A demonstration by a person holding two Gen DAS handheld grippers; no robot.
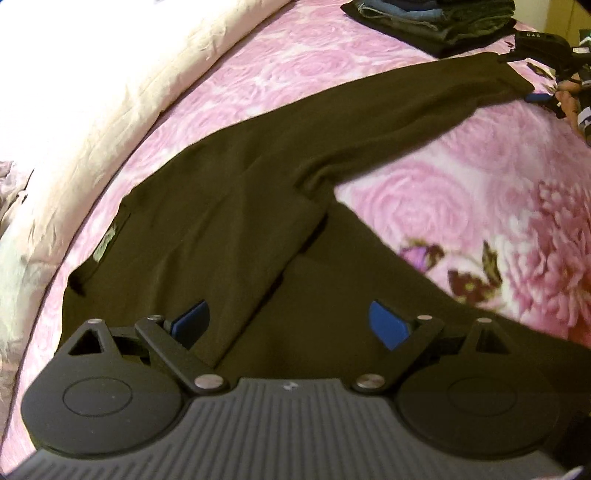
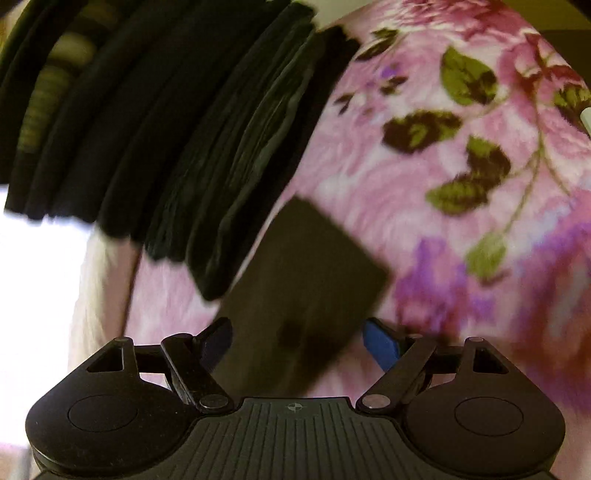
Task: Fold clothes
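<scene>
Blue rubber pads tip the two black fingers of the left gripper (image 1: 290,323), which stand wide apart and released, hovering over a dark olive-brown garment (image 1: 229,221) with nothing pinched between them. This long-sleeved top lies spread on a pink rose-patterned fleece blanket (image 1: 424,192) covering a bed. One sleeve is folded back across the body, its cuff edge lying just ahead of the left gripper. The other sleeve stretches away toward the upper right of the left wrist view, where its cuff reaches the right gripper (image 1: 541,96), seen small at the picture's edge with part of a person's hand (image 1: 570,103) behind it. A small pale label shows at the garment's far left edge. Beyond the garment, a cream quilted cover (image 1: 110,85) runs along the blanket's far side, and a stack of folded dark clothes (image 1: 443,22) sits at the top of the view, near the outstretched cuff.

From the right wrist camera, the right gripper (image 2: 295,341) also has its blue-padded fingers spread wide. The dark sleeve's squared cuff end (image 2: 306,266) lies between them, but the pads do not press on it, so the cuff is let go. The picture is blurred. Just beside the cuff, to the upper left, the folded stack shows its layered black and grey edges. Green leaves and purple flowers pattern the blanket to the right.
</scene>
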